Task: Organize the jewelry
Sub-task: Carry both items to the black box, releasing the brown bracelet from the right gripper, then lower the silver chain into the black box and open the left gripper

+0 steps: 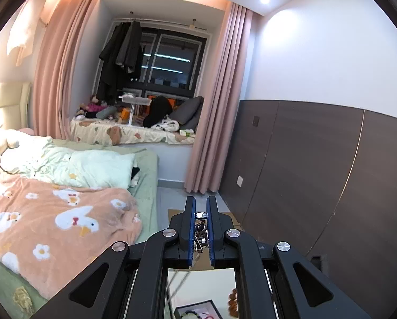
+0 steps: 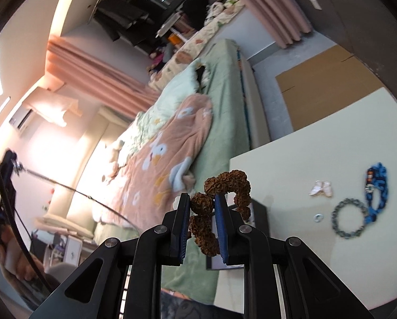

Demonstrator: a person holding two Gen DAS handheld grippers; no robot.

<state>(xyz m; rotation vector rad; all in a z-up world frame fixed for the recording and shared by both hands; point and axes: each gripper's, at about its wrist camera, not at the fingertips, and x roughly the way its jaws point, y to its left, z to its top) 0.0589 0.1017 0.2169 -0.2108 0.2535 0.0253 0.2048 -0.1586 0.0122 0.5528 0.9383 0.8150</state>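
Silver chain, perhaps a necklace, half-hidden in left jaws; right jaws around brown bracelet.

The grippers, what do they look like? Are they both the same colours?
Yes, they match. The left gripper and right gripper are both black, with angled link arms joined by round silver bolts. Their flat black fingers have bright blue ridged pads on the inner faces. No sleeves or markings show.

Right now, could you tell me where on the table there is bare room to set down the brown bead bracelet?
The table is bare between its near-bed edge and the pale bow clip, and below the grey ring bracelet. It is crowded at the right, where that bracelet, the small ring and the blue bracelet cluster.
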